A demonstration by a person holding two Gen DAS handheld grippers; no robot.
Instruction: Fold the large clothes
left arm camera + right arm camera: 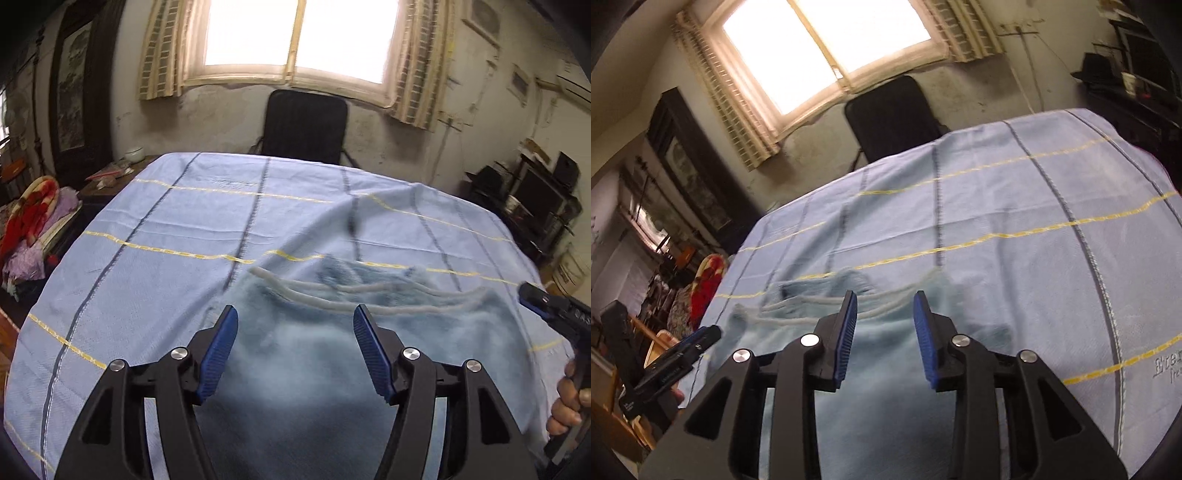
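Observation:
A pale blue garment (314, 354) with whitish drawstrings (332, 291) lies blurred on the near part of a table under a light blue checked cloth (166, 221). My left gripper (295, 317) hovers over the garment, open, nothing between its blue pads. In the left wrist view the right gripper (535, 299) comes in from the right edge, held by a hand (569, 402). In the right wrist view the garment (886, 387) lies under my right gripper (884, 304), which stands open and empty. The left gripper (701, 336) shows at the lower left there.
A black chair (304, 125) stands behind the table under a bright window (295, 37). A red and purple pile of bedding (33, 225) sits to the left. Dark shelves with clutter (539, 199) stand at the right. The checked cloth (1034, 221) covers the far table.

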